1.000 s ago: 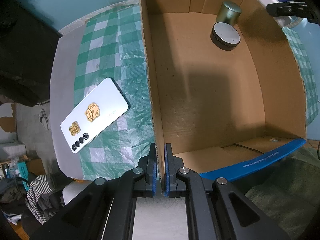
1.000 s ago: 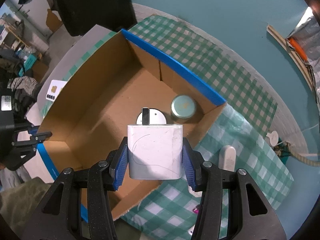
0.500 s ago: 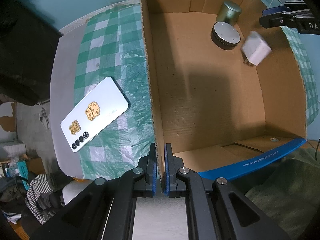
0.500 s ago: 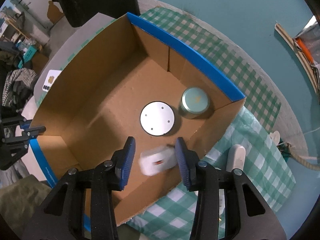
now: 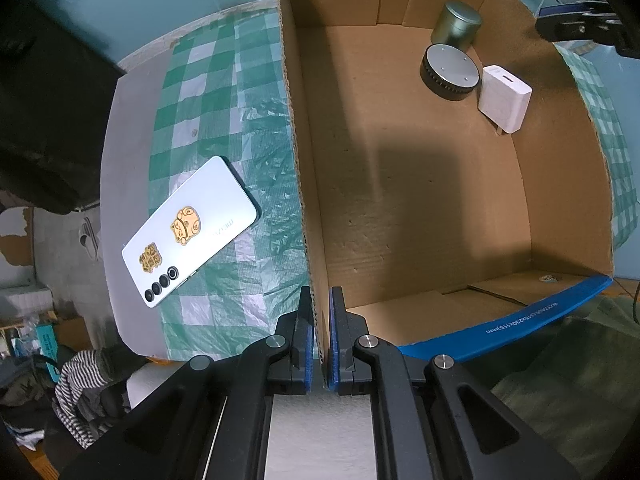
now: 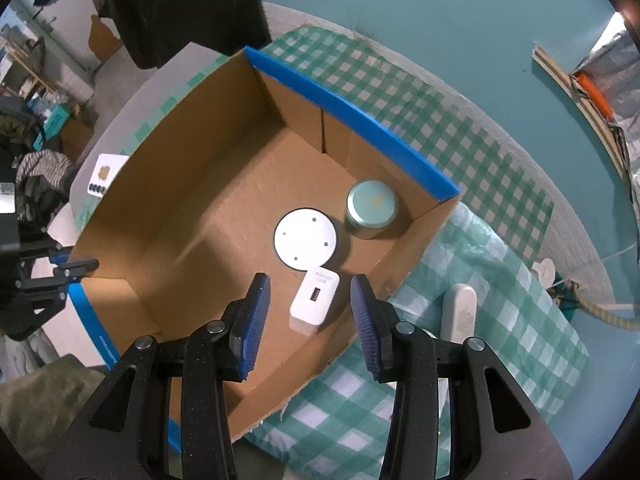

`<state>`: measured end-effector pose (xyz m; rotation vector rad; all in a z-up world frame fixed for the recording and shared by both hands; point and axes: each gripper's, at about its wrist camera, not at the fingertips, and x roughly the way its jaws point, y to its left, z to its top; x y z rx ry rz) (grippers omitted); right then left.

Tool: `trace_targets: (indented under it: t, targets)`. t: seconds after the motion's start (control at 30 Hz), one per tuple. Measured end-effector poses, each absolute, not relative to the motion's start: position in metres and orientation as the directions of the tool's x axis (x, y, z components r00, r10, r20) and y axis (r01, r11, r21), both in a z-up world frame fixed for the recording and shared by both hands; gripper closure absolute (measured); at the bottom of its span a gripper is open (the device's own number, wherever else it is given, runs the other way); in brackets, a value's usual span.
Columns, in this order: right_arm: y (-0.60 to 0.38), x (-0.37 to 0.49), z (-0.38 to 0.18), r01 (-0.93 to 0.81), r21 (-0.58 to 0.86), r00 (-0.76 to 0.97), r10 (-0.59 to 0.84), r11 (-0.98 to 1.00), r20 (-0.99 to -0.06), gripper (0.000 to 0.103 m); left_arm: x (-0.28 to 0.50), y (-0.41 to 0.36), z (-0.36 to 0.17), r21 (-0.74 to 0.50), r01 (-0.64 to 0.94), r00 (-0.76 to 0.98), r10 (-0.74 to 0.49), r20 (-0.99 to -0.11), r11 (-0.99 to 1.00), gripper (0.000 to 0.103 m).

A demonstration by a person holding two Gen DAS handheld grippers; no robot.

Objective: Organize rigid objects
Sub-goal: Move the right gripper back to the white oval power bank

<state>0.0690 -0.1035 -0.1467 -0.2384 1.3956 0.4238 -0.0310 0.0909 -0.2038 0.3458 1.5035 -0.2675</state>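
Observation:
A cardboard box [image 5: 296, 160] with blue tape on its rim stands on a green checked cloth. My left gripper [image 5: 319, 340] is shut on the box's near side wall, one pad on each face. Inside, in the far corner, lie a white charger block [image 5: 505, 98], a flat round white-topped disc [image 5: 450, 70] and a green tin [image 5: 456, 26]. In the right wrist view my right gripper [image 6: 311, 280] hangs open above the charger [image 6: 314, 300], with nothing between its pads. The disc [image 6: 305, 238] touches the charger; the tin [image 6: 371, 208] stands beside them.
A white phone [image 5: 188, 232] with gold stickers lies face down on the cloth, left of the box. Right of the box, a white elongated device [image 6: 460, 312] rests on the cloth [image 6: 500, 288]. Clothes lie on the floor beyond the table edge.
The right gripper held the white charger over the box, then let it go. The charger fell and now lies on the box floor beside the disc. The left gripper kept still.

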Motion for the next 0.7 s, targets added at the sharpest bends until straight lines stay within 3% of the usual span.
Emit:
trace_targets:
  t: [0.7]
  targets:
    - [-0.142, 0.066, -0.112, -0.366, 0.076, 0.175, 0.149, 0.928, -0.973, 0.053, -0.032, 0.091, -0.203, 0.058, 0.386, 0.051, 0.042, -0.998, 0.92, 0.096]
